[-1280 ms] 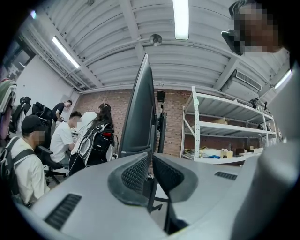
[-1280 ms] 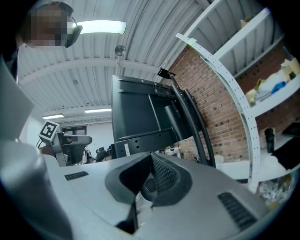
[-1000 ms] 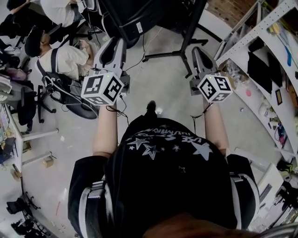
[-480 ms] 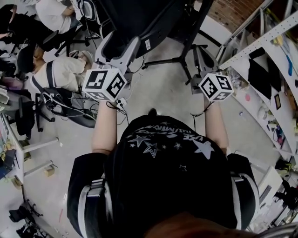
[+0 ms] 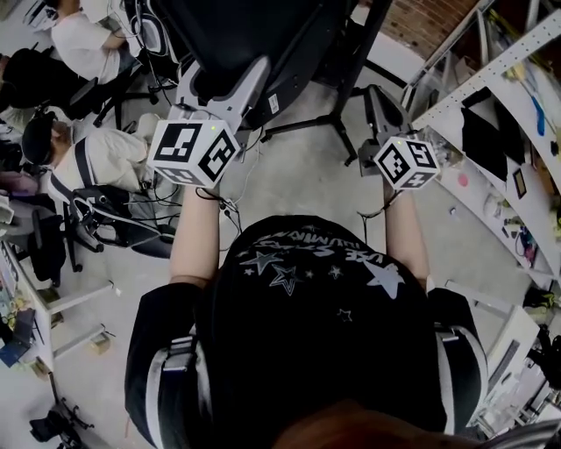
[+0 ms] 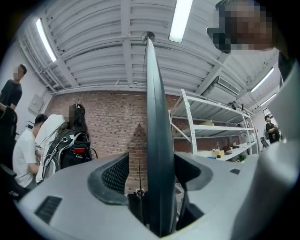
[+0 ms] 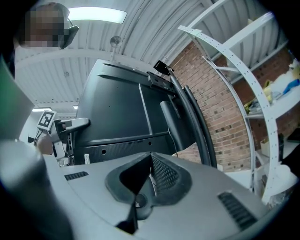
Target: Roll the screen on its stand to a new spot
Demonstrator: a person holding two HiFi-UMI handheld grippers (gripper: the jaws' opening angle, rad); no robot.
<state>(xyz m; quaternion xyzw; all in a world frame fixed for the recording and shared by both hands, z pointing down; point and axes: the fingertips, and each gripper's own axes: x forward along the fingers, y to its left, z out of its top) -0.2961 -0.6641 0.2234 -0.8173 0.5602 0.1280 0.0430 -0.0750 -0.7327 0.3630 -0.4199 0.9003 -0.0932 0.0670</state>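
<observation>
The big black screen (image 5: pixel 254 35) on its wheeled stand (image 5: pixel 307 118) stands right in front of me, its back turned toward me. My left gripper (image 5: pixel 221 77) is raised to the screen's left edge. In the left gripper view the thin screen edge (image 6: pixel 154 140) runs upright between the jaws of the left gripper (image 6: pixel 152 180), which stand wide; brick wall shows between the left pad and the edge. My right gripper (image 5: pixel 372 95) hangs lower at the right, apart from the stand. The right gripper (image 7: pixel 149 171) has its pads together, and the screen's back (image 7: pixel 117 112) lies beyond it.
A white metal shelving rack (image 5: pixel 491 114) full of items lines the right side. Seated people (image 5: pixel 96 149) on office chairs are at the left, with cables (image 5: pixel 230 210) on the floor near them. A brick wall (image 5: pixel 421 22) is behind the screen.
The left gripper's jaws have spread from narrow to wide and moved forward around the screen's edge. The screen now fills more of the head view. The right gripper has barely moved.
</observation>
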